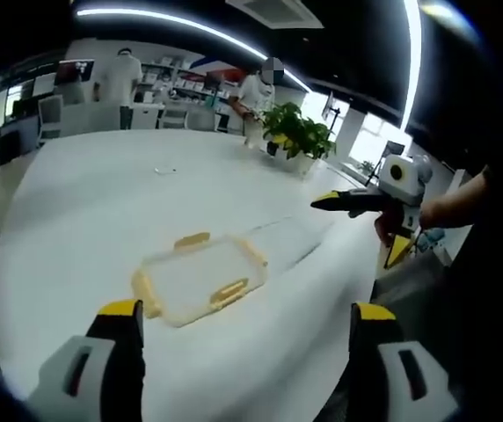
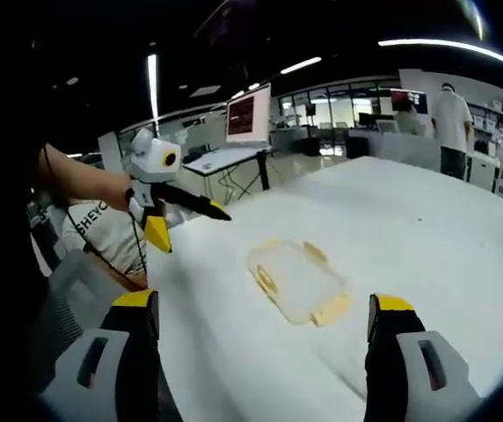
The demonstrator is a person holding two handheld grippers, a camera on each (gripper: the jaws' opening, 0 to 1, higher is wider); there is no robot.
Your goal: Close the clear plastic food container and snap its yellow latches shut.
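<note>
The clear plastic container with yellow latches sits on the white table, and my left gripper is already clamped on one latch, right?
Not clamped: in the left gripper view the left gripper is open, short of the clear plastic container with yellow latches, which does sit on the white table.

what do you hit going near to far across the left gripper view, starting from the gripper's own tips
left gripper with its jaws wide apart → clear container with yellow latches on the white table → potted plant at the table's far edge → people standing by desks and shelves at the back
</note>
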